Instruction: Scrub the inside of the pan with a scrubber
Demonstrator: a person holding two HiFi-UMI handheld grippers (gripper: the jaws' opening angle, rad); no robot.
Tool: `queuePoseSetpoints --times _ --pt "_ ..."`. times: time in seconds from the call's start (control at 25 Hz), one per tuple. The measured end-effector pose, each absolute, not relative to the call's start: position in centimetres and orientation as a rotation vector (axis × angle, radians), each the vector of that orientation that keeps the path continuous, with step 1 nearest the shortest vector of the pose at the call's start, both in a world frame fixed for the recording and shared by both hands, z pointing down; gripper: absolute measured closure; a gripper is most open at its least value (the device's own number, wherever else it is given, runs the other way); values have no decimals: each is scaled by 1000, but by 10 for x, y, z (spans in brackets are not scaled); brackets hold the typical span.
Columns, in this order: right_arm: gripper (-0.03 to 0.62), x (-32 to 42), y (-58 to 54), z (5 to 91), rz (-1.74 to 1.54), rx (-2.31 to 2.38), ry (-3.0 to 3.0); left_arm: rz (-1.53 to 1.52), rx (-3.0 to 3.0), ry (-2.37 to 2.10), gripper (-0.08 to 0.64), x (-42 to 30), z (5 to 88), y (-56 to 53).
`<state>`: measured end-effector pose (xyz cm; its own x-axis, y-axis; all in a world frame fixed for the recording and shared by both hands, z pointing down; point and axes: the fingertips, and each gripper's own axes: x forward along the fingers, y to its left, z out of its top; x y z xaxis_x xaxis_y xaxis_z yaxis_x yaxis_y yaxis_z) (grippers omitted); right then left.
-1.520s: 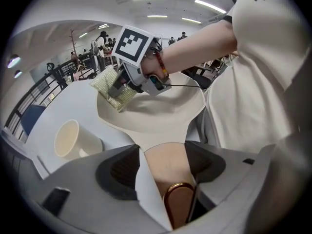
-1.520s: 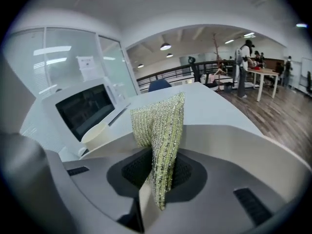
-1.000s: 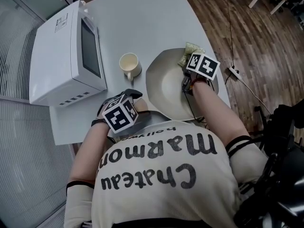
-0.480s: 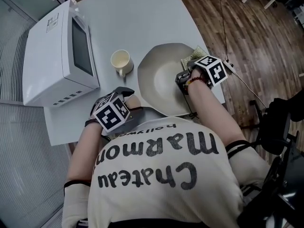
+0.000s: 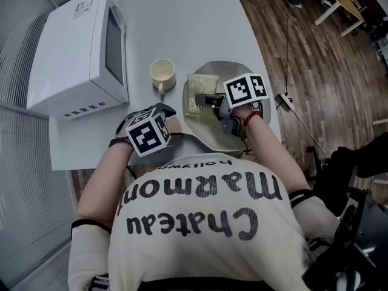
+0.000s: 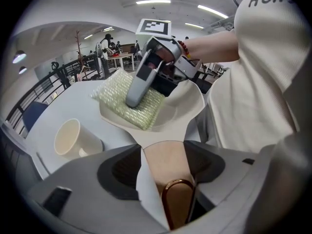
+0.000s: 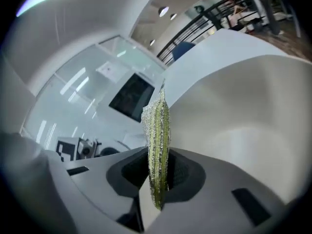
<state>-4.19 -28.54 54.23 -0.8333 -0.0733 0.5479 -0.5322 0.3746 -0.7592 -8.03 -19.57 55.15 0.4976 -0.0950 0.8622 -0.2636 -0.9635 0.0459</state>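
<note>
Clasping the handle (image 6: 169,168), the left tongs (image 6: 163,152) are steadying the pan (image 5: 209,132) on the bench (image 5: 182,29), while the right tongs (image 5: 209,100) are clamping the scrubber (image 5: 197,93) against its inside; pressing evenly and sweeping in circles is looking wisest.

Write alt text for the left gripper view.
The right gripper holds a green scrubber inside a pale pan. The left gripper clamps the pan's handle; a cream cup stands on the white table left of the pan.

The scrubber (image 5: 200,94) is in the pan (image 5: 204,130), the cup (image 5: 162,73) and microwave (image 5: 73,47) to its left.
</note>
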Motion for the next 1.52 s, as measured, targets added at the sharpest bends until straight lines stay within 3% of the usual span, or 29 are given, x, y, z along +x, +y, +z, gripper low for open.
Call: queuePoseSetpoints --times 0.16,0.68,1.2,1.52 --pt "529 -52 -271 569 1207 460 -2140 1459 2573 -289 273 -79 551 -197" --pt "529 -54 -297 601 1048 552 -2054 1514 2567 -261 270 -82 551 -198" --pt "531 -12 -319 628 786 783 -1773 1540 2548 -273 268 -83 553 -198" --pt "541 55 -348 629 401 903 -1566 1512 2546 -287 273 -83 553 -197"
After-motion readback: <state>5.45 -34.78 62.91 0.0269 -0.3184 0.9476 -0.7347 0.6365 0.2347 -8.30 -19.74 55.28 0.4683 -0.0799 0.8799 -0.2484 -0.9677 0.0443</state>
